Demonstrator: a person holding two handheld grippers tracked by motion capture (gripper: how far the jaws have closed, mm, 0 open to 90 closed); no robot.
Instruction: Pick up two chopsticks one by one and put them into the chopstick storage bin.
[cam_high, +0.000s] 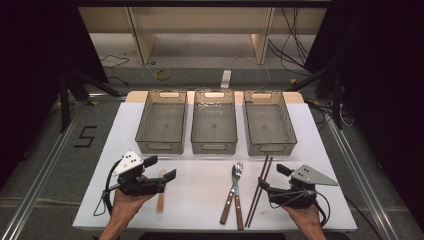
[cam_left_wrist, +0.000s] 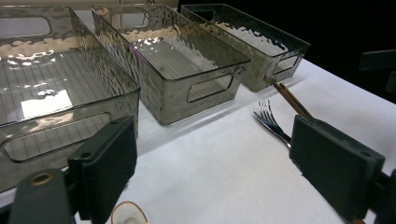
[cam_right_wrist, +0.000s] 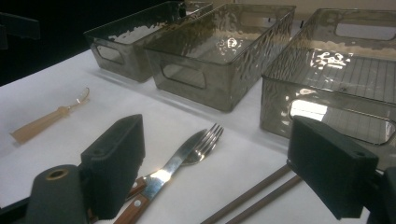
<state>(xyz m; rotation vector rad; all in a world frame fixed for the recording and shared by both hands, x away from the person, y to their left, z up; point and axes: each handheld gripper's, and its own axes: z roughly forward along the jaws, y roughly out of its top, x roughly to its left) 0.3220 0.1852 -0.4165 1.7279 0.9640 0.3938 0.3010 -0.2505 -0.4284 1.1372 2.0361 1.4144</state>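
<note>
At the near edge of the white-covered worktop (cam_high: 200, 190), the left gripper (cam_high: 159, 168) is held with its fingers (cam_left_wrist: 105, 163) spread wide and nothing between them, just above the small wooden-handled spoon (cam_high: 161, 196). The right gripper (cam_high: 270, 180) is held likewise, its fingers (cam_right_wrist: 114, 158) spread and empty, beside the pair of dark slender chopsticks (cam_high: 259, 190). Between the two grippers lie the steel knife with riveted wooden handle (cam_high: 229, 200) and the steel fork with wooden handle (cam_high: 237, 192), crossed and touching along their shafts.

The step in hand is judged to be a first pick-up for sorting. The spoon is best approached from above, gripped across the handle near its middle, and lifted level. The chopsticks should be pinched together as one bundle, since they roll easily. The crossed knife and fork are better taken one at a time, the upper piece first.

Farther off, three clear smoky ribbed plastic bins (cam_high: 214, 127) stand side by side, apparently empty, ready to receive one kind each.
</note>
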